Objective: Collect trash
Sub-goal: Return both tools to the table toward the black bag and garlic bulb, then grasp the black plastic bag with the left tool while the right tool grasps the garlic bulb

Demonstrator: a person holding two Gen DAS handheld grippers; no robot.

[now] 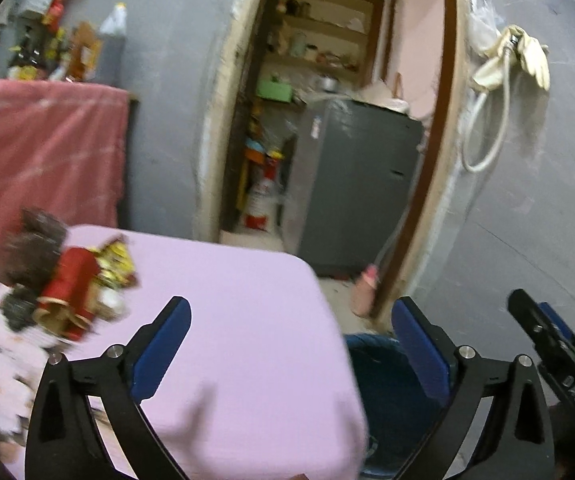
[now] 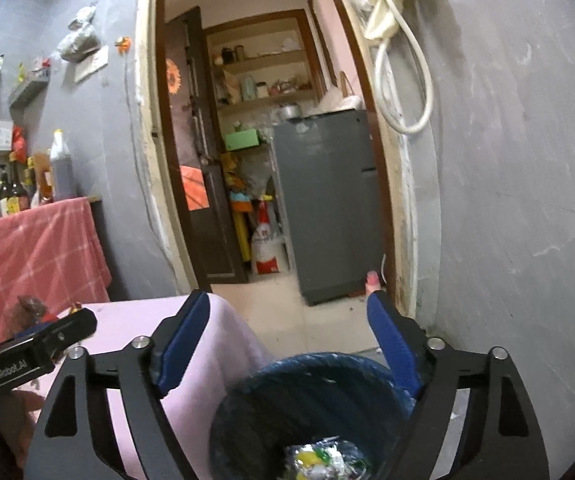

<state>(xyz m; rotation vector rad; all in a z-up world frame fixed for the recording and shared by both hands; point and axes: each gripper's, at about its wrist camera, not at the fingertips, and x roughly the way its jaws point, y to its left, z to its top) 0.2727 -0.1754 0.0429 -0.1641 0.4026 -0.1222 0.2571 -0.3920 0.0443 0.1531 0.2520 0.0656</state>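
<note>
Hovering wide open and empty over the bin [image 2: 311, 408], the right gripper [image 2: 287, 344] seems finished dropping; the left gripper [image 1: 287, 344], equally open and empty, must next reach the wrappers [image 1: 83, 280] at the desk's [image 1: 247, 320] far left edge.

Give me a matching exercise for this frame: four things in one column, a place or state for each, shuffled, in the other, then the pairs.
Things:
1. trash pile
2. blue bin
3. right gripper
4. grey fridge

Places or states:
A. open and empty, above the bin
B. on the floor beside the pink-covered table, a crumpled wrapper inside
C. past the doorway, in the back room
D. on the far left part of the pink cover

Pairs: 1-D, 2-B, 3-A, 4-C
</note>
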